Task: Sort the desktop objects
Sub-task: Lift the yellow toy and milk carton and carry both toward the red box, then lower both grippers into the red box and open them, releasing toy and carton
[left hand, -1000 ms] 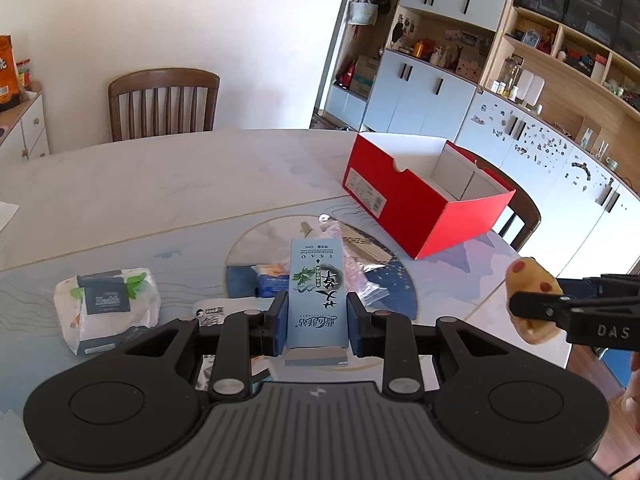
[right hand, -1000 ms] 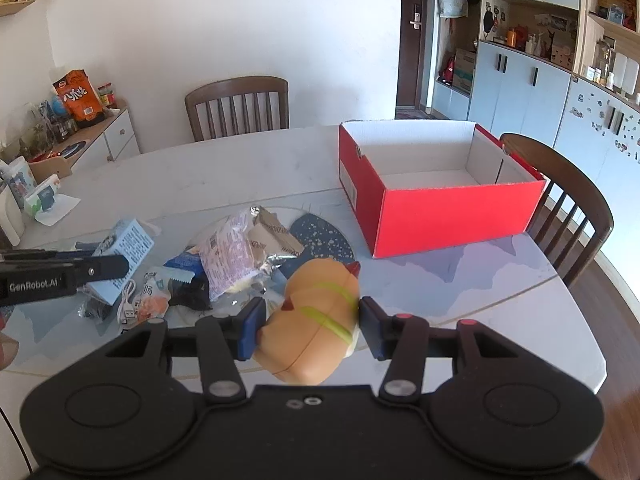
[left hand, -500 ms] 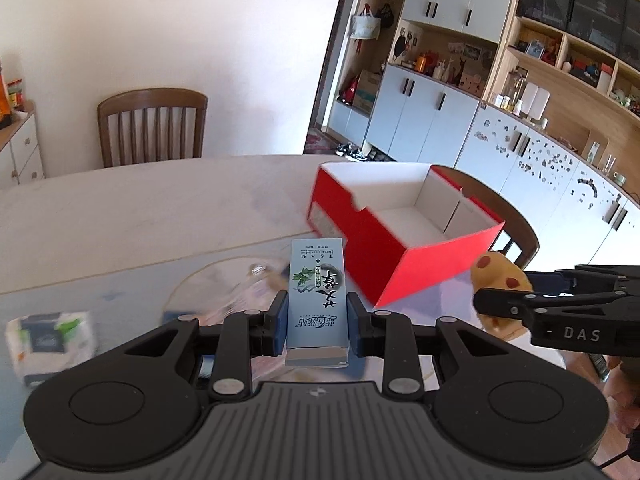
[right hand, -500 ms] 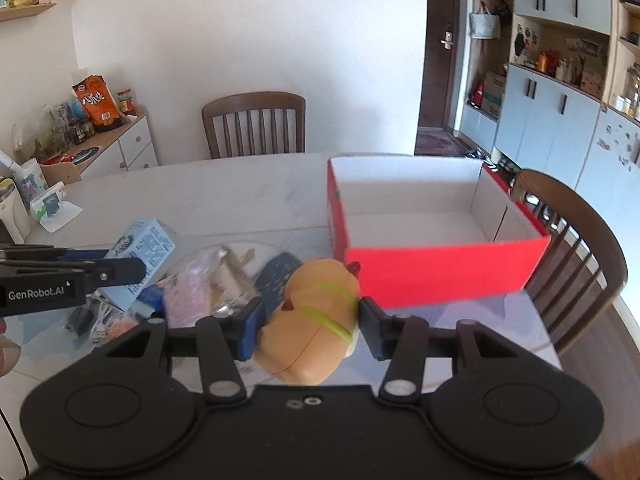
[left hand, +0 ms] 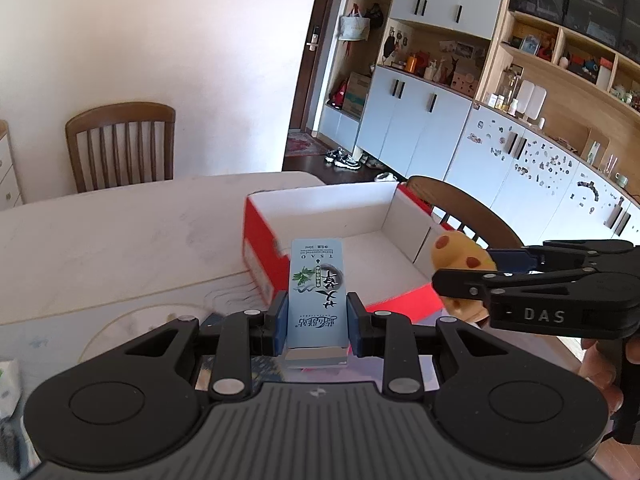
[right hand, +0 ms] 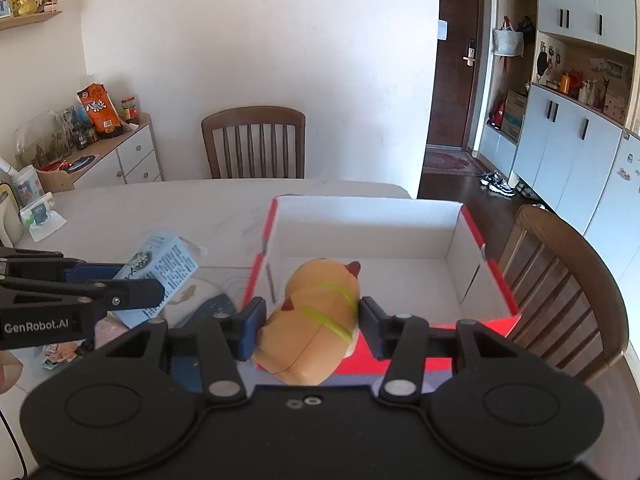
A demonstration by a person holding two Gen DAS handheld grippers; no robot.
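Observation:
My left gripper (left hand: pixel 316 322) is shut on a light blue carton (left hand: pixel 317 296) and holds it up in front of the near left corner of the open red box (left hand: pixel 260 240). My right gripper (right hand: pixel 310 322) is shut on an orange toy (right hand: pixel 316 320) with yellow stripes, held at the near rim of the red box (right hand: pixel 496 272). The box has a white inside with nothing visible in it. In the left wrist view the right gripper (left hand: pixel 464 276) with the toy (left hand: pixel 460 260) is at the right. In the right wrist view the left gripper (right hand: pixel 120 284) with the carton (right hand: pixel 164 268) is at the left.
The box stands on a pale table (left hand: pixel 100 248). Small packets (right hand: pixel 60 352) lie at the near left. A white tissue pack (left hand: pixel 8 384) shows at the left edge. Wooden chairs stand behind the table (right hand: pixel 254 140) and right of the box (right hand: pixel 560 280).
Both grippers have moved with their loads from over the pile of packets toward the red box, which is now closer and more central in both views.

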